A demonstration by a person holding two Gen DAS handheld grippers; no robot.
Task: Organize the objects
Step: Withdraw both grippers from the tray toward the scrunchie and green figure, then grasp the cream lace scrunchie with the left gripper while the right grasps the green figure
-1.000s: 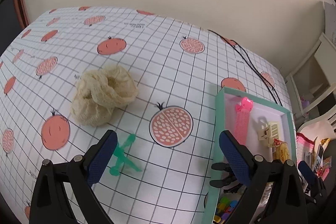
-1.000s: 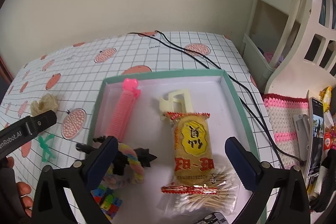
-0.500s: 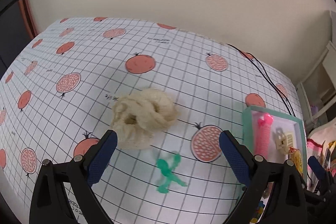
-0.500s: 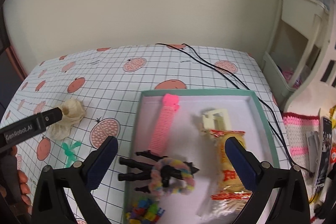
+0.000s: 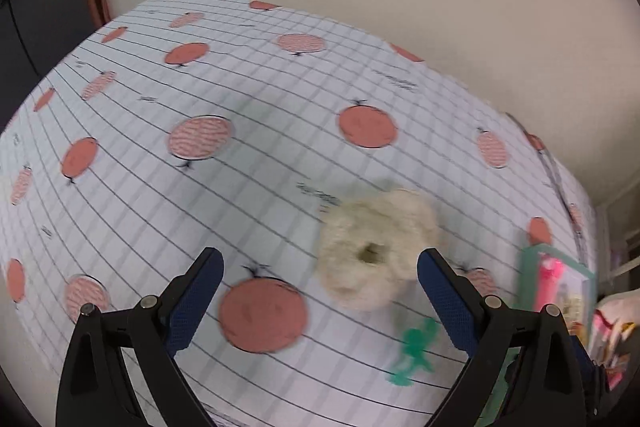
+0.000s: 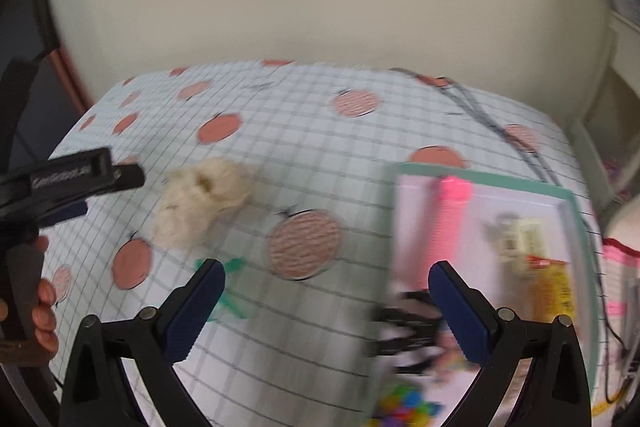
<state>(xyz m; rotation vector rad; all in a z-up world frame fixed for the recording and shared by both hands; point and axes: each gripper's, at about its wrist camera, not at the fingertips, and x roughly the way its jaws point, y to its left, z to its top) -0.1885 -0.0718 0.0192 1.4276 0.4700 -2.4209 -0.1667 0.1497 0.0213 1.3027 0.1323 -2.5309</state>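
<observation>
Motion blur softens both views, yet the layout reads well enough around the cream scrunchie point(image 5: 376, 251), a fluffy ring lying flat on the bench point(image 5: 240, 187) with its checked cloth printed with pink pomegranates. Left claw point(image 5: 320, 303) hangs above the cloth with its blue-padded fingers spread wide and nothing between them; the scrunchie sits just ahead of its right finger, apart from it. Just nearer than the scrunchie lies a small green plastic figure point(image 5: 414, 353), partly hidden behind that same finger. Well off to the right of the scrunchie stands a shallow tray with a teal rim point(image 6: 480, 177), holding a pink comb-like clip point(image 6: 444, 227), a cream hair claw clip point(image 6: 520, 239), a yellow snack packet point(image 6: 554, 287), a black spiky clip point(image 6: 408, 327) and some bright multicoloured pieces point(image 6: 404, 407) at its near end, too blurred to name. Right claw point(image 6: 326, 311) is likewise wide open and empty, straddling the cloth and the tray's left edge, its right finger covering part of the tray's contents. A black cable point(image 6: 500, 123) runs across the far right corner of the bench, beyond the tray. From the right wrist view a hand point(image 6: 40, 303) grips the other tool's handle left of the scrunchie.
</observation>
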